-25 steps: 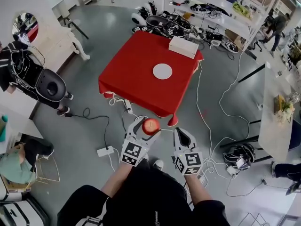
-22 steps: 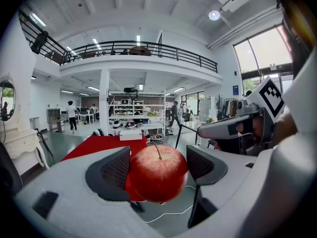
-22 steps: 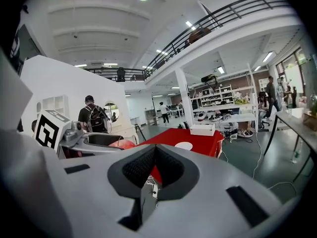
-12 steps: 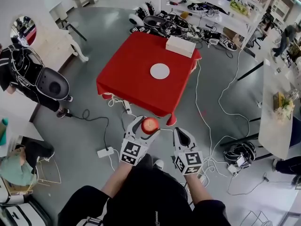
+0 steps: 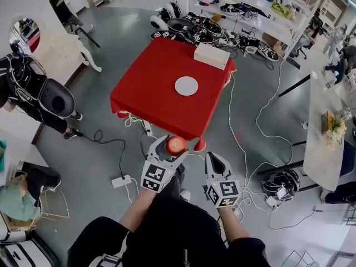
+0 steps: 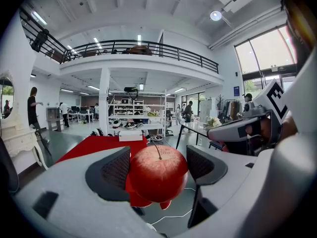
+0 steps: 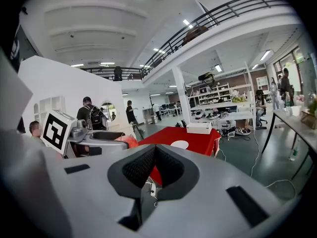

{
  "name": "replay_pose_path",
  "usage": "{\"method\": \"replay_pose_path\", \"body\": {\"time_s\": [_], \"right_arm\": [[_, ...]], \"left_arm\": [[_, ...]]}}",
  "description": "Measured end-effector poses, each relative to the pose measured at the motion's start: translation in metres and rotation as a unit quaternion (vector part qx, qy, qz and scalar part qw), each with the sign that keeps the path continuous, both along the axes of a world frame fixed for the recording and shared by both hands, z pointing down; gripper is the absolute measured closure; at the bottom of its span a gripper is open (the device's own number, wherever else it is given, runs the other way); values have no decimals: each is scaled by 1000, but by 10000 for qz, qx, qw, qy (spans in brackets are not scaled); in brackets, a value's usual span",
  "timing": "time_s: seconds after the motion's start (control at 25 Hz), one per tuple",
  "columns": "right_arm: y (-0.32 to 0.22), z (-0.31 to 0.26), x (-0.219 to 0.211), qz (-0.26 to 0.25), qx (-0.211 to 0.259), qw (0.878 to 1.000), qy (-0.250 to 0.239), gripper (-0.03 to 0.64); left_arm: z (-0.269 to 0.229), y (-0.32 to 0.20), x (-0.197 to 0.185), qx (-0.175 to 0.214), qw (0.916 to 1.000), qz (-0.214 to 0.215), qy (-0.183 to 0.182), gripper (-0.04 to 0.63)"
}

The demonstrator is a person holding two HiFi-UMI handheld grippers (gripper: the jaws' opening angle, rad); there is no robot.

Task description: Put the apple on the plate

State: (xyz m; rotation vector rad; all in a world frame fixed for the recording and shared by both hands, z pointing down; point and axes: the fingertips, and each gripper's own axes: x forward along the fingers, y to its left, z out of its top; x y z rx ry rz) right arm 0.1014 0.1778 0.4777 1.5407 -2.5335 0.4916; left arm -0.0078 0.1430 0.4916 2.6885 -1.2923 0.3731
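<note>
Red-clothed table (image 5: 161, 88) as the landmark, ahead and below; white box (image 5: 211, 55) at its far edge; short of its near edge, over bare floor, left gripper (image 5: 173, 148), jaws spread wide and clamped on the fruit from both sides; just beside it on the right, equally short of the table, right gripper (image 5: 216, 160), jaws pressed together on nothing; white plate (image 5: 186, 85) near the table's middle, bare; smallest of all, red apple (image 6: 158, 171), stem up, gripped in the left jaws, off the table and well apart from the plate. Judged as the carrying step: picked up, not yet delivered. Next, probably: bring the apple over the table's near edge to a spot above the plate, lower until touching, then spread the jaws; keep the fruit upright and release low, or risk a roll off the plate across the cloth.
</note>
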Motion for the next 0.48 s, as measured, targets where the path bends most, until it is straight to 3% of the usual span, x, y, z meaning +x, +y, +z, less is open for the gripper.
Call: {"method": "replay_pose_path", "body": {"time_s": [0.2, 0.48], "right_arm": [[-35, 5, -3, -15, -19, 10000, 31, 606], [-129, 14, -10, -20, -84, 9999, 93, 606]], "left_arm": [[8, -40, 1, -12, 10000, 38, 44, 235], [18, -139, -4, -11, 9999, 60, 84, 235]]}}
